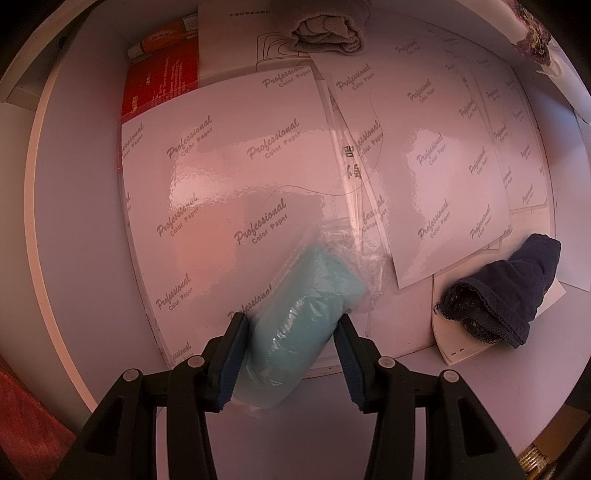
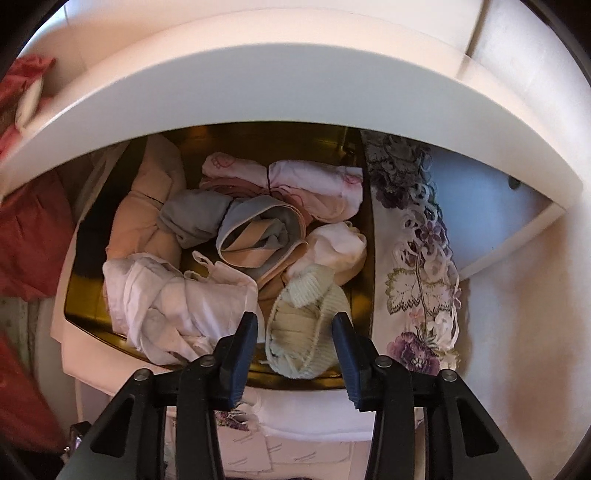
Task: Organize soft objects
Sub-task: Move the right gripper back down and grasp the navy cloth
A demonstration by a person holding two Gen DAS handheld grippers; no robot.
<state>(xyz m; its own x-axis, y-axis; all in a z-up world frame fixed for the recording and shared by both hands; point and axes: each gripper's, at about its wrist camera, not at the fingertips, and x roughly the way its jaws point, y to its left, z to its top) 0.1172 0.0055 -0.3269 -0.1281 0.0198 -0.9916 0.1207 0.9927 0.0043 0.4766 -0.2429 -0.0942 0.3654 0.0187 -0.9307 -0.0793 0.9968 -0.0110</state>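
Observation:
In the left wrist view my left gripper (image 1: 291,325) points down at a white surface and is shut on a teal cloth roll (image 1: 310,291) wrapped in clear plastic, both pads pressing its sides. In the right wrist view my right gripper (image 2: 295,321) reaches into a gold-lined box (image 2: 92,317) of rolled garments. Its pads sit against the two sides of a pale green knit piece (image 2: 306,332) at the box's near edge. A white crumpled garment (image 2: 177,306) lies just left of it, and a grey and peach roll (image 2: 255,236) lies behind.
Glossy printed paper sheets (image 1: 229,166) cover the white surface. On it lie a dark navy lace garment (image 1: 506,295) at right, a grey folded cloth (image 1: 325,33) at the far edge and a red box (image 1: 159,81) at far left. An embroidered floral cloth (image 2: 421,258) borders the box's right side.

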